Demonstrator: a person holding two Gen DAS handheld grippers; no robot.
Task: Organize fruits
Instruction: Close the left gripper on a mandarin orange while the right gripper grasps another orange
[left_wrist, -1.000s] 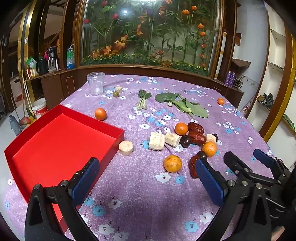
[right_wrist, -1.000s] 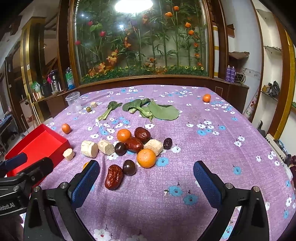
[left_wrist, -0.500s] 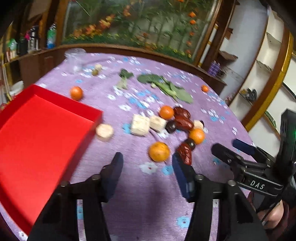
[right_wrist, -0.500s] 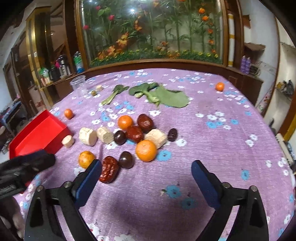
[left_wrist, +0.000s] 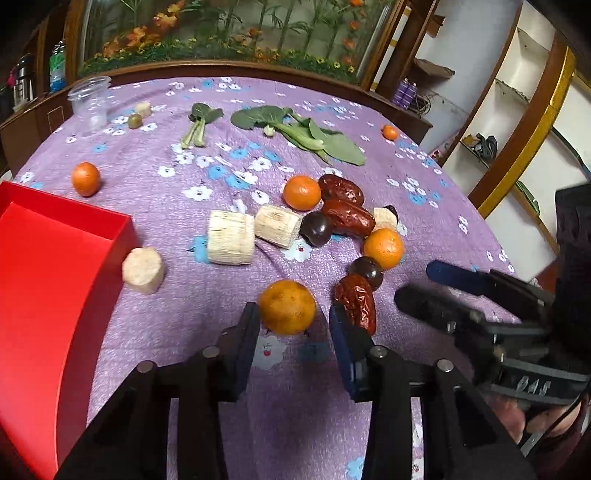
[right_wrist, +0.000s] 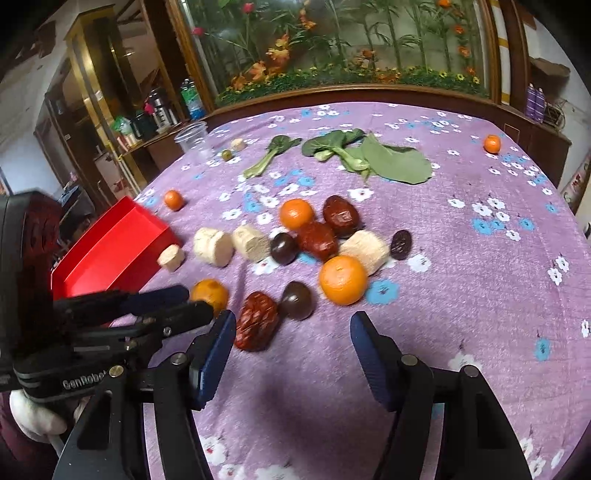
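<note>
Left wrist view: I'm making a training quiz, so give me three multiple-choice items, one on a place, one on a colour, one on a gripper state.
1. The nearest orange lies:
A. in the box
B. just ahead of the left gripper
C. on the leaves

2. The box is:
A. red
B. blue
C. white

3. The left gripper is:
A. shut on a date
B. out of view
C. open, holding nothing

Answers:
1 B, the orange sits at its fingertips on the purple tablecloth.
2 A, its walls and floor are red.
3 C, a gap shows between the pads.
</note>
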